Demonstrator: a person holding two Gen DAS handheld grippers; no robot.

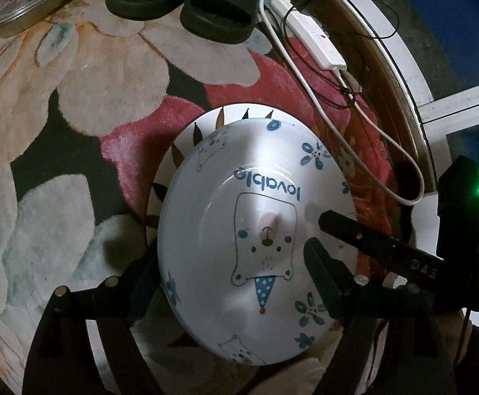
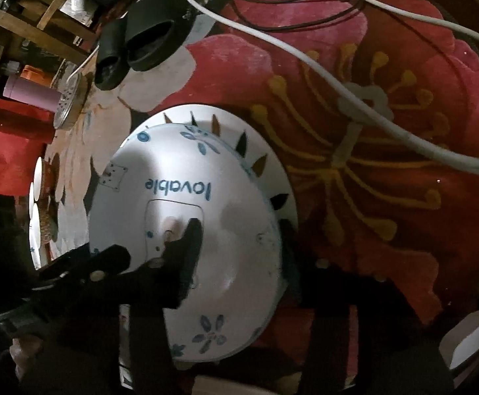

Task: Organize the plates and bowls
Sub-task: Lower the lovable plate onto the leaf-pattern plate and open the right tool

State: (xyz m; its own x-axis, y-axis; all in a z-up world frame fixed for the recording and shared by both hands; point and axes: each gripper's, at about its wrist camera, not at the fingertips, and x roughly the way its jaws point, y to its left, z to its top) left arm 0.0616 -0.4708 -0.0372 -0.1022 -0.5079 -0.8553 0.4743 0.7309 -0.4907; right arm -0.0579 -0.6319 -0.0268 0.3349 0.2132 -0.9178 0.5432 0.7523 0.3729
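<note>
Bowl (image 1: 255, 240) with bear print sits nested on spiked-rim plate (image 1: 186, 138), on floral rug (image 1: 74, 98). Both hand-held grippers, left (image 1: 232, 283) and right (image 2: 239, 263), stand open, gripping nothing. Best withdraw straight upward, avoiding rim contact.

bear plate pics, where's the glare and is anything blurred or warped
Left wrist view: a soft bright patch sits on the bear plate above the word lovable; the rug is dim but fairly sharp, and fisheye bends the edges. Right wrist view: a similar glare lies left of centre on the plate, the print looks softer, corners fall into darkness.
</note>
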